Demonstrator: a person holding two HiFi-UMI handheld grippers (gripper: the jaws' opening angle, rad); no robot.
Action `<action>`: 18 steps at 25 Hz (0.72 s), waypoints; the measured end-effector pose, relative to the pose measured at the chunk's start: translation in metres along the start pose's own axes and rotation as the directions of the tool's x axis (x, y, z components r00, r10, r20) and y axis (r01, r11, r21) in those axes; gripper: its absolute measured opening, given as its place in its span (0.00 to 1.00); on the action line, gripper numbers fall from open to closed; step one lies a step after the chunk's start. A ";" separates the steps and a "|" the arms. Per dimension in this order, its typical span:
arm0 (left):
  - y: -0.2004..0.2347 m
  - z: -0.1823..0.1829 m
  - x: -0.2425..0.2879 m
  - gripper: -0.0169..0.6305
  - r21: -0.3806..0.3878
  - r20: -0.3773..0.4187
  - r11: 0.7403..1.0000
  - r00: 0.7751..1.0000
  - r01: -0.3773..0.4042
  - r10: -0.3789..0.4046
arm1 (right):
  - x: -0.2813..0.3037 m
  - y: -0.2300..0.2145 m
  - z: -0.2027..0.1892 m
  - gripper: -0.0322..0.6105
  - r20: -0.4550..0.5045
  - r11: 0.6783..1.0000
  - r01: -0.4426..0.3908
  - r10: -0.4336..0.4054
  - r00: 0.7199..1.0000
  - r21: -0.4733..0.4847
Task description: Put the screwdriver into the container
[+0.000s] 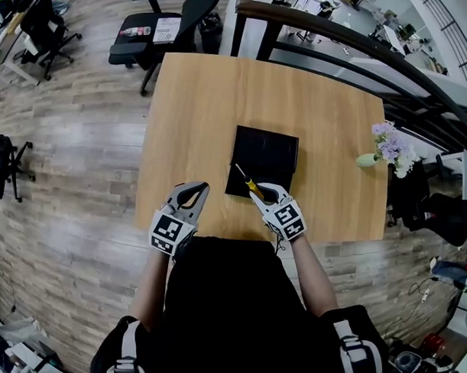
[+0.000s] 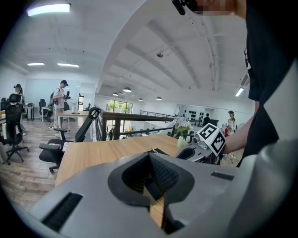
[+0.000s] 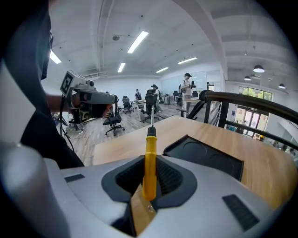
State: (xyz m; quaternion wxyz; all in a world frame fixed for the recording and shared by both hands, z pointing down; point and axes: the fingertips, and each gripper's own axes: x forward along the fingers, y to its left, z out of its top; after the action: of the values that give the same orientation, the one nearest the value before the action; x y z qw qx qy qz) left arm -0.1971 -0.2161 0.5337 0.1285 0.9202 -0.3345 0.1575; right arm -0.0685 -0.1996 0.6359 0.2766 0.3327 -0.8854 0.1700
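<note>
The right tool is closed tight on the yellow plastic handle of the thin screwdriver; the metal tip sticks out past the jaws and points away from the person; the screwdriver is up in the air, over the near left corner of the flat black square container; that container lies on the light brown wooden table, close to the near edge and a bit right of the middle; the left tool is by the same edge, left of the container, with its jaws closed together and nothing in them.

I think the step now is the drop; to do it well, move the right tool over the middle of the container, so the long screwdriver fits inside the rim; lay it flat and bring it low before the jaws let go, or it may bounce or roll out; the container looks shallow, so go slow.

No brand or words can be read; the cube on each tool shows only black and white square patterns; a white sheet on a black office chair past the far edge is too small to read.
</note>
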 end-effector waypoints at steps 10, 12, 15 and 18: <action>0.017 -0.010 0.000 0.06 -0.017 -0.026 1.000 1.000 -0.015 0.015 | 0.026 -0.015 -0.046 0.19 -0.141 1.000 -0.011 0.012 0.990 0.006; 0.020 -0.011 0.000 0.06 -0.019 -0.027 1.000 0.999 -0.017 0.017 | 0.032 -0.017 -0.050 0.19 -0.157 1.000 -0.015 0.014 0.987 -0.001; 0.022 -0.011 0.001 0.06 -0.023 -0.028 1.000 0.999 -0.016 0.016 | 0.041 -0.021 -0.060 0.19 -0.197 1.000 -0.024 0.021 0.980 -0.011; 0.024 -0.014 0.001 0.06 -0.026 -0.036 1.000 0.999 -0.015 0.014 | 0.047 -0.024 -0.072 0.19 -0.244 0.999 -0.032 0.024 0.969 -0.026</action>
State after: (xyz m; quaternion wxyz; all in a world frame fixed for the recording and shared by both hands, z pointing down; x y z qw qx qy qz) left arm -0.2150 -0.2292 0.5496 0.1453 0.9131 -0.3406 0.1707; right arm -0.0541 -0.2052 0.7241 0.3859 0.2926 -0.8517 0.2002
